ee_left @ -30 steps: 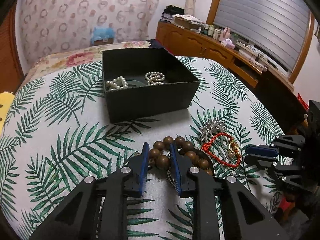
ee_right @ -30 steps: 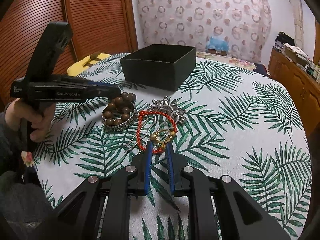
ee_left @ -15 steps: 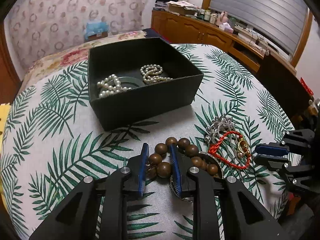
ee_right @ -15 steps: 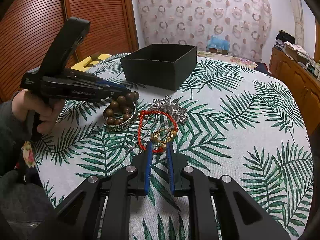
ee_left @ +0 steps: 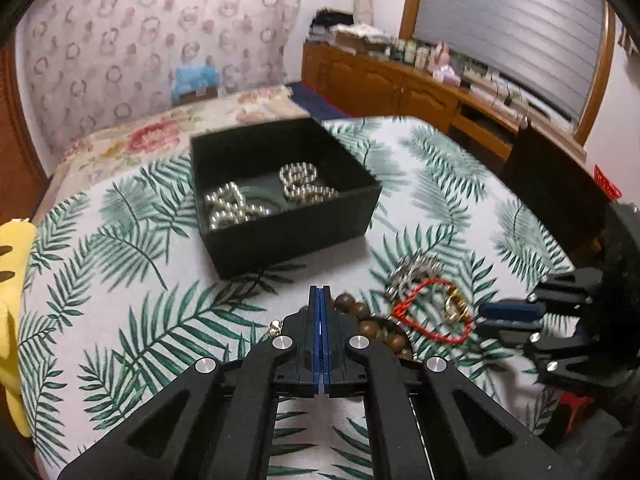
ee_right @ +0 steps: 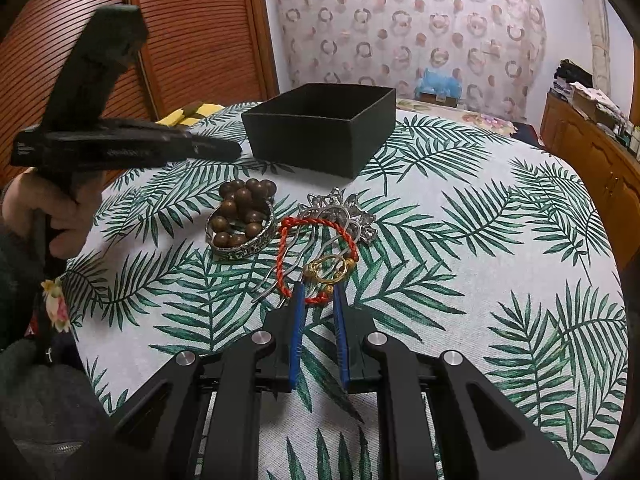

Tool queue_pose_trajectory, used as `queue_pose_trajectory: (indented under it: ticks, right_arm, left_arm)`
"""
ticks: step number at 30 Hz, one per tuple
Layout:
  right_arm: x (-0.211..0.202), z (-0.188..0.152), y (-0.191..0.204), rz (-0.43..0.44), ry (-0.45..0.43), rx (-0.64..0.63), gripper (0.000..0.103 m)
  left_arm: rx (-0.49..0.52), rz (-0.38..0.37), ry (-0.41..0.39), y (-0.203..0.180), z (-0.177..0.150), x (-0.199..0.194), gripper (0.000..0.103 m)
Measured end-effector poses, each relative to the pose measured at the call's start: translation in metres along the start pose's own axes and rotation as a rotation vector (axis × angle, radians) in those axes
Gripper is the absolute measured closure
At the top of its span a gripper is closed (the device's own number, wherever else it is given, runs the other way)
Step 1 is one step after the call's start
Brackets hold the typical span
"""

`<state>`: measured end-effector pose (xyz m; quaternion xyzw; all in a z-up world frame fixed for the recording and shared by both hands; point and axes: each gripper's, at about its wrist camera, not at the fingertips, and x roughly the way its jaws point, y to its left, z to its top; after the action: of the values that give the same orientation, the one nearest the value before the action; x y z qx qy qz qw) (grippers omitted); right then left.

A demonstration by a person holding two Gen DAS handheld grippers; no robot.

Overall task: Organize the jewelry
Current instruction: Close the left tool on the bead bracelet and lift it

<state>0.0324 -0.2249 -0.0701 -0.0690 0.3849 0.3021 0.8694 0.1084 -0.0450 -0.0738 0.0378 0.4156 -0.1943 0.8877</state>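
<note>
My left gripper [ee_left: 320, 294] is shut with nothing between its blue pads. In the right wrist view the left gripper [ee_right: 234, 148] hangs above the table, left of the black box [ee_right: 320, 140]. Just below and right of it the brown wooden bead bracelet [ee_right: 244, 208] lies loose inside a silver bangle [ee_right: 244, 246]. My right gripper [ee_right: 319, 300] rests low on the cloth, slightly open. The near end of the red cord bracelet [ee_right: 284, 256] with gold rings [ee_right: 328, 270] lies between its fingers, and the pads do not press it. A silver hair comb [ee_right: 340, 210] lies under the cord. Pearl strands [ee_left: 232, 208] sit in the box [ee_left: 288, 236].
The round table wears a palm-leaf cloth [ee_right: 500, 240]. A person's hand [ee_right: 48, 216] holds the left tool. Something yellow [ee_left: 12, 280] sits at the table's left edge. A dark chair back [ee_left: 552, 184] and a wooden sideboard [ee_left: 400, 84] stand beyond the right side.
The left jaws have closed fully and the wooden beads are no longer between them. The left gripper has lifted a little off the table. The right gripper has not moved.
</note>
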Motion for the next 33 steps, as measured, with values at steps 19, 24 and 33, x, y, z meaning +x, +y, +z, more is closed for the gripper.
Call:
queue_pose_trajectory:
  ticks: [19, 24, 33]
  right_arm:
    - [-0.001, 0.0, 0.0, 0.006, -0.009, -0.008, 0.087]
    - [-0.002, -0.001, 0.0, 0.004, -0.014, -0.007, 0.087]
    - [-0.003, -0.001, -0.002, 0.013, -0.008, -0.004, 0.087]
  left_arm:
    - [0.096, 0.039, 0.076, -0.006, 0.003, 0.032, 0.091]
    - [0.05, 0.025, -0.043, -0.004, 0.008, -0.007, 0.091]
    - [0.007, -0.001, -0.21, -0.014, 0.016, -0.067, 0.091]
